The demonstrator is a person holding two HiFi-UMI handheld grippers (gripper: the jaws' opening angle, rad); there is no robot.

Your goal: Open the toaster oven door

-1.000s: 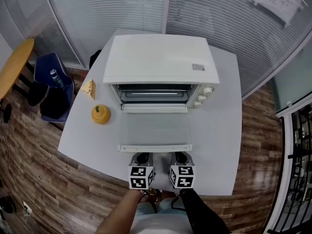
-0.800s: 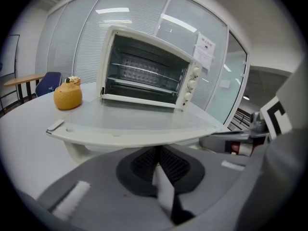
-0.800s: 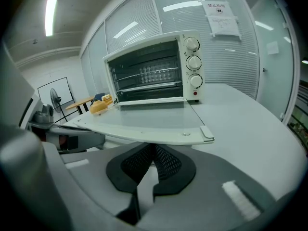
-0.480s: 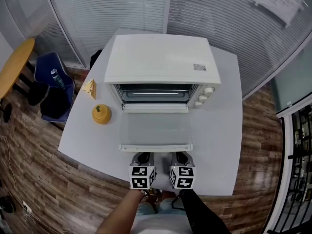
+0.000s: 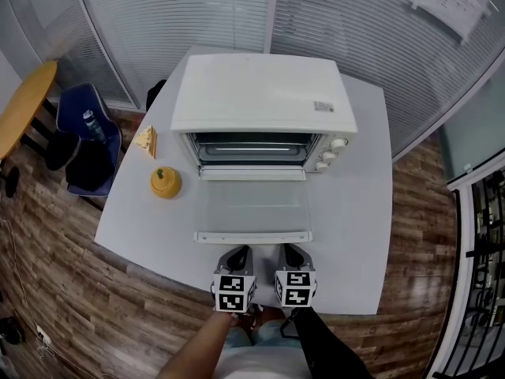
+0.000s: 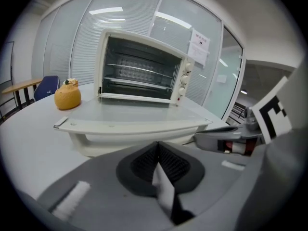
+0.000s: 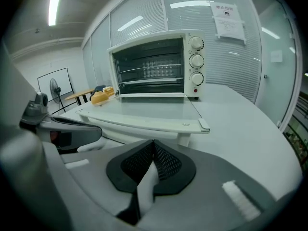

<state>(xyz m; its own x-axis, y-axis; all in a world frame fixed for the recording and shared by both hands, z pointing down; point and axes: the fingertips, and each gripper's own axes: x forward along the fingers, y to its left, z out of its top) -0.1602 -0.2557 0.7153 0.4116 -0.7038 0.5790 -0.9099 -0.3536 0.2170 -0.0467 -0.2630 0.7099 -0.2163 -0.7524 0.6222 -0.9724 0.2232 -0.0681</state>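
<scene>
A white toaster oven (image 5: 260,105) stands on the light grey table (image 5: 355,212), with its glass door (image 5: 252,209) folded down flat and the wire rack inside showing. The door's handle bar (image 5: 252,237) faces me. My left gripper (image 5: 237,253) and right gripper (image 5: 290,252) sit side by side just short of that handle, touching nothing, each with its jaws pressed together and empty. The oven (image 6: 139,69) and its lowered door (image 6: 130,121) fill the left gripper view, as the oven (image 7: 156,66) and door (image 7: 144,113) do the right gripper view.
A small orange pumpkin-like fruit (image 5: 165,182) and a yellow wedge (image 5: 145,140) lie on the table left of the oven. A blue chair (image 5: 87,140) with a bottle stands beyond the table's left edge. Glass walls with blinds rise behind.
Both grippers have drawn back a little from the door handle toward me; the left one has tilted slightly. The oven door stays down.
</scene>
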